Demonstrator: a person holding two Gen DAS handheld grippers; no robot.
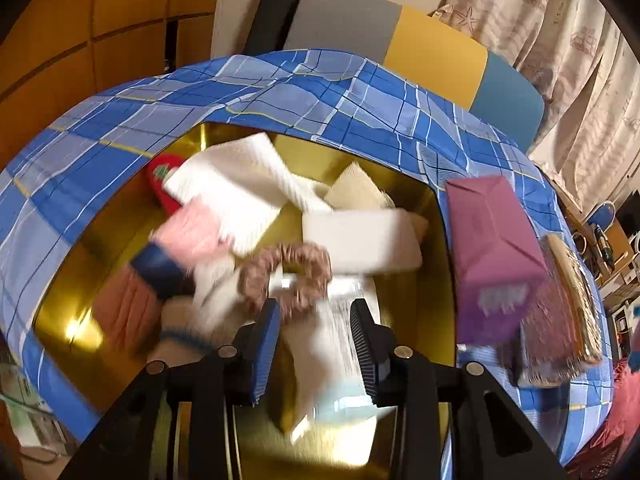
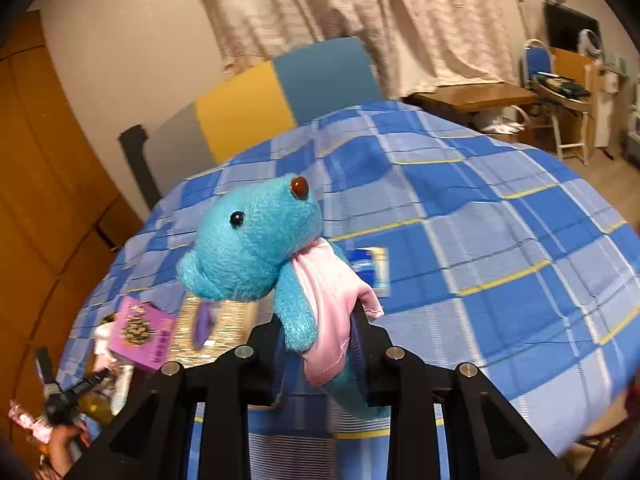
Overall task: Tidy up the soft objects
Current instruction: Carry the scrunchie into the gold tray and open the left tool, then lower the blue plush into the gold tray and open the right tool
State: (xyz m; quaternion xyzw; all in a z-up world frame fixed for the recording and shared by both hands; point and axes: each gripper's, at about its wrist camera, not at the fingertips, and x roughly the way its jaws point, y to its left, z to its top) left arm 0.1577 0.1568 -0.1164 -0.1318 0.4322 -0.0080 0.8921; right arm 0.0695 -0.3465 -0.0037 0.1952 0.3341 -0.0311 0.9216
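Turquoise plush toy (image 2: pixel 256 248) sits pinched in your right gripper (image 2: pixel 320 344); that satin scarf could slip. Your left gripper (image 1: pixel 316 332) hangs spread, empty, over the gold box (image 1: pixel 120 232) of socks.

Socks (image 1: pixel 240 196) and scrunchie (image 1: pixel 286 280) in tin (image 1: pixel 120 224), box (image 1: pixel 492 256) right of it

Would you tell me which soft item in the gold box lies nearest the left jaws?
The brown scrunchie, a ruffled ring just beyond the jaws; the folded cloths lie farther back.
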